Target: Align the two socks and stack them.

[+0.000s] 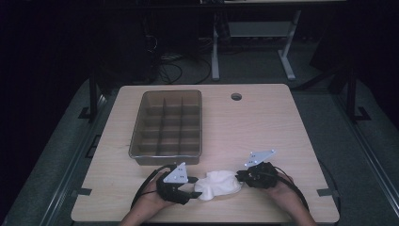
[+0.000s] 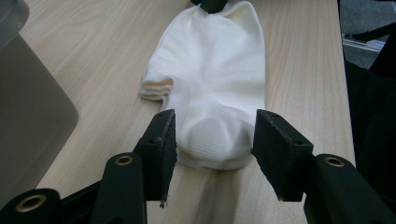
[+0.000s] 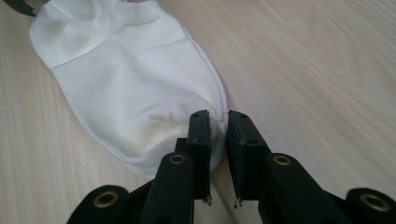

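Left tool (image 2: 212,140) of mine stands half open astride one end of the white sock (image 2: 215,79), its pads not pressing. My right tool (image 3: 218,135) pinches the sock's other end, which lies flat on the counter (image 1: 263,122) near the divided bin (image 1: 167,122).

High view dim, room behind nearly black; table (image 1: 263,122) lit from above, white sock (image 1: 217,183) close to blown out. Both gripper views brighter and sharp on the sock weave, soft shadows beneath it, near jaws slightly out of focus.
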Demonstrator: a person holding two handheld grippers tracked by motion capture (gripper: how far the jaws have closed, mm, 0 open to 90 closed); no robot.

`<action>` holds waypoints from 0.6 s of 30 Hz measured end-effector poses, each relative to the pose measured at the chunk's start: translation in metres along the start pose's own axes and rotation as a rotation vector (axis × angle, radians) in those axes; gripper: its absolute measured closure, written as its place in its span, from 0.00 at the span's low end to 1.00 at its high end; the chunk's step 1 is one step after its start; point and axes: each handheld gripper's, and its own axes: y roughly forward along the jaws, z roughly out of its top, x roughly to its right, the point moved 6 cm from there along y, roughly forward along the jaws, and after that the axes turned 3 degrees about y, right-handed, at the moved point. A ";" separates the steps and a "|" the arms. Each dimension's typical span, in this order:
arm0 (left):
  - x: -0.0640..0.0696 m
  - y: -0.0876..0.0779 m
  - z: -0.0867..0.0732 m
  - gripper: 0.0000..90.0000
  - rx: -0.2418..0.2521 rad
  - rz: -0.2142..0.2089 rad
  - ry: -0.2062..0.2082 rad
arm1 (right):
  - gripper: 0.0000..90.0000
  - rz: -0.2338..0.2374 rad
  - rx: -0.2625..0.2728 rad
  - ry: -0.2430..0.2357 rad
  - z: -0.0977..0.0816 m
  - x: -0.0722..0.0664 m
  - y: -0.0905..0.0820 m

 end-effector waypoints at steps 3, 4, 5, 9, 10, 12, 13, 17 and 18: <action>0.001 0.003 -0.002 0.55 -0.014 -0.009 0.000 | 0.86 -0.032 0.002 -0.001 0.000 0.005 0.002; 0.001 0.004 -0.002 0.55 -0.017 -0.010 -0.001 | 0.86 -0.039 0.006 0.001 0.001 0.007 0.003; 0.000 0.005 -0.002 0.55 -0.017 -0.012 -0.004 | 0.85 -0.040 0.009 0.004 0.002 0.008 0.004; 0.000 0.009 -0.001 0.58 -0.017 -0.033 -0.010 | 0.83 -0.050 0.015 0.008 0.009 0.015 0.009; 0.001 0.011 -0.001 0.59 -0.021 -0.037 -0.010 | 0.83 -0.050 0.017 0.012 0.010 0.016 0.010; 0.003 0.013 -0.001 0.59 -0.028 -0.049 -0.010 | 0.83 -0.051 0.026 0.022 0.012 0.019 0.012; 0.005 0.014 -0.001 0.59 -0.030 -0.054 -0.014 | 0.82 -0.053 0.029 0.024 0.013 0.021 0.013; 0.014 0.017 0.000 0.58 -0.030 -0.077 -0.005 | 0.78 -0.039 0.054 0.082 0.013 0.026 0.011; 0.016 0.017 0.001 0.57 -0.028 -0.078 -0.004 | 0.78 -0.029 0.072 0.099 0.014 0.027 0.008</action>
